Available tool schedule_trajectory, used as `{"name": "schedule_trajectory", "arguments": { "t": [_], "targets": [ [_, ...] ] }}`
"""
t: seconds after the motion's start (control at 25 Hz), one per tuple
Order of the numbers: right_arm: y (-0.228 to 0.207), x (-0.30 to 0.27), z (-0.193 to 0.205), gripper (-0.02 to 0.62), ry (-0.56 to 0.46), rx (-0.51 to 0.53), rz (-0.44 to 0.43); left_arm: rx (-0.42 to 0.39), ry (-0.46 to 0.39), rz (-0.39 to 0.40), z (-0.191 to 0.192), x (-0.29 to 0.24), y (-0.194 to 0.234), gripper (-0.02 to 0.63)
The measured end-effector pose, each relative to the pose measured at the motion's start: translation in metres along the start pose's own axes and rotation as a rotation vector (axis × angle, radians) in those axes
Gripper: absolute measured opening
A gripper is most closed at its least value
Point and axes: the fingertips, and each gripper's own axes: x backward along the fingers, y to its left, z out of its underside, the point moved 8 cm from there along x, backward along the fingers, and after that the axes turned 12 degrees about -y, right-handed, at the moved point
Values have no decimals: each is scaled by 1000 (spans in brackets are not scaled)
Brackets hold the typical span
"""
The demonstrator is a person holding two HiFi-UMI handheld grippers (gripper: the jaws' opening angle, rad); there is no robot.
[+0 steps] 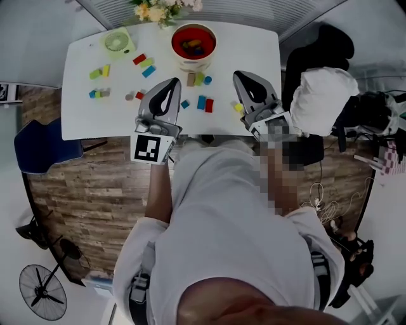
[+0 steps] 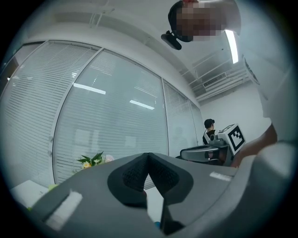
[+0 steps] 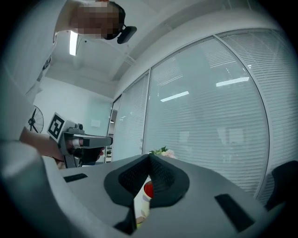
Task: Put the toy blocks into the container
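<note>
Step in hand: as I judge it, between picks, with no block carried.
Left claw point(image 1: 171, 82): shut tip to tip, gripping nothing, held over the near part of the white tabletop point(image 1: 254, 47).
Right claw point(image 1: 238, 76): also closed and empty.
Container: one round tub with a red inside point(image 1: 193, 44), at the far middle of the tabletop. It holds a few blocks, too jumbled to count.
Loose blocks: roughly sixteen small coloured toy blocks, scattered left and centre.
Nearest blocks: a blue-and-red pair point(image 1: 205, 104) between the claws; a yellow block point(image 1: 238, 106) just beside the right claw.
Next move: probably open one claw, tip it down over a near block, close, then carry it to the tub.
Other things: one small green fan point(image 1: 117, 42); one bunch of flowers point(image 1: 158, 9).
</note>
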Motion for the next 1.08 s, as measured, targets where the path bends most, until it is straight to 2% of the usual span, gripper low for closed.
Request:
{"name": "schedule_trajectory", "arguments": {
  "t": [0.2,0.52,0.8,0.96,1.08],
  "targets": [
    [13,5,2,0,24,7,-13,-15,4,-32,-3,5,-9,-3],
    [8,34,-26,0,-40,14,-64,-40,-2,-92,-21,16,-52,-3],
    [-5,81,-40,0,-56,-28,-112,-72,68,-131,-37,25,-114,-2],
    [-12,105,-42,0,-90,-88,-130,-63,110,-154,-37,41,-149,-2],
    [-20,119,-44,0,-105,-91,-137,-62,132,-169,-36,52,-168,-2]
  ]
}}
